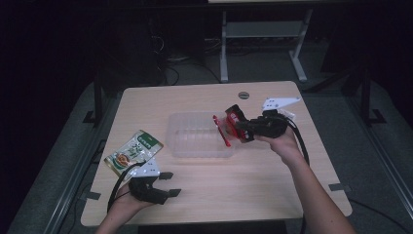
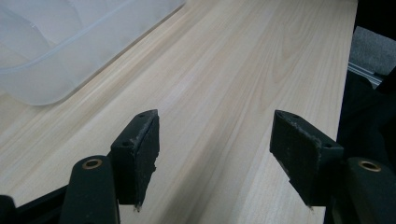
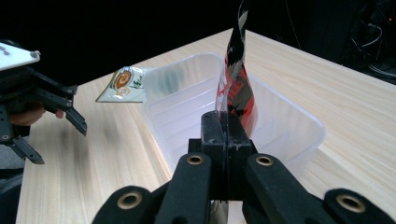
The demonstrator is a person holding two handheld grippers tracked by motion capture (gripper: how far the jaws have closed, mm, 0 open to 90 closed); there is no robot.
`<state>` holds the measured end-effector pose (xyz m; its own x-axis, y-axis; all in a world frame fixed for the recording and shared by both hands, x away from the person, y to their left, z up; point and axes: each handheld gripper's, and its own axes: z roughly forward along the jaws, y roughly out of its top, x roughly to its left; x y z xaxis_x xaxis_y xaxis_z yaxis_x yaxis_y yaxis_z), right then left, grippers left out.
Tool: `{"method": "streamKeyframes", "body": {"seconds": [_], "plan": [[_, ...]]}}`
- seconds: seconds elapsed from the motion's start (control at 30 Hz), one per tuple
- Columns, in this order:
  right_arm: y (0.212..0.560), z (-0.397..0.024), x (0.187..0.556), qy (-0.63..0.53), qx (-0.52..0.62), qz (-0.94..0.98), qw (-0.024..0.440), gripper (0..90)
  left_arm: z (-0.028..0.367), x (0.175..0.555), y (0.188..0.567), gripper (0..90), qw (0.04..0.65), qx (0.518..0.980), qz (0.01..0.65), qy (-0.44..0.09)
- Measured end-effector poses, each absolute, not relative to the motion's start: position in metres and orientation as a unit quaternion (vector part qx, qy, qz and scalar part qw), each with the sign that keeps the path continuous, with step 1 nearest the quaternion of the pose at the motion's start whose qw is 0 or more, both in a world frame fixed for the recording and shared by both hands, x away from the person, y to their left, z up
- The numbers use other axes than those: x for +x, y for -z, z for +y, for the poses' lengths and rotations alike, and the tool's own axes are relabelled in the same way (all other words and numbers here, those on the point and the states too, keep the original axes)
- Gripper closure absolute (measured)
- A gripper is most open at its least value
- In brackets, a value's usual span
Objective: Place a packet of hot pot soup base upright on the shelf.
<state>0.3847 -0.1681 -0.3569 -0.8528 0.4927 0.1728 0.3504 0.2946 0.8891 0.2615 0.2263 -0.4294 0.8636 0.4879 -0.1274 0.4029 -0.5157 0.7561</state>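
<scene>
Step in hand, by my reading: dropping the red packet (image 1: 233, 126) into the clear plastic tub (image 1: 181, 146).

Doing it well: carry the packet on over the tub's middle before letting go. In the high view it hangs about at the rim nearest the right gripper (image 1: 246, 128), so a release here could leave it propped on the wall or spilled onto the table (image 1: 253, 185). Lower it until the free end is below the rim, then part the jaws. The packet stands on edge, thin and glossy, so it will likely flop sideways when freed.

Right gripper (image 3: 226, 126): jaws pressed together on the packet's edge, no gap between them. The red packet (image 3: 238, 91) rises straight ahead of the jaws, with the tub (image 3: 299, 121) just beyond and beneath it.

Left gripper (image 2: 215, 149): jaws spread wide, nothing between them, bare wood below. It is poised low over the table; whether it touches I cannot tell. A corner of the tub (image 2: 70, 56) lies ahead of it and to its left.

Green-and-white packet (image 1: 134, 152): flat on the table just beyond the left gripper (image 1: 163, 185), untouched, outside the tub.
</scene>
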Motion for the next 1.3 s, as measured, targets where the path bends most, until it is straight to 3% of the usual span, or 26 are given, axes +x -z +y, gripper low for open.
{"method": "streamKeyframes", "body": {"seconds": [1.3], "plan": [[0.376,-0.150,0.396,-0.500,0.299,0.810,0.060,85.2,0.222,0.262,0.433,32.8,0.410,0.876,0.251,-0.041]]}}
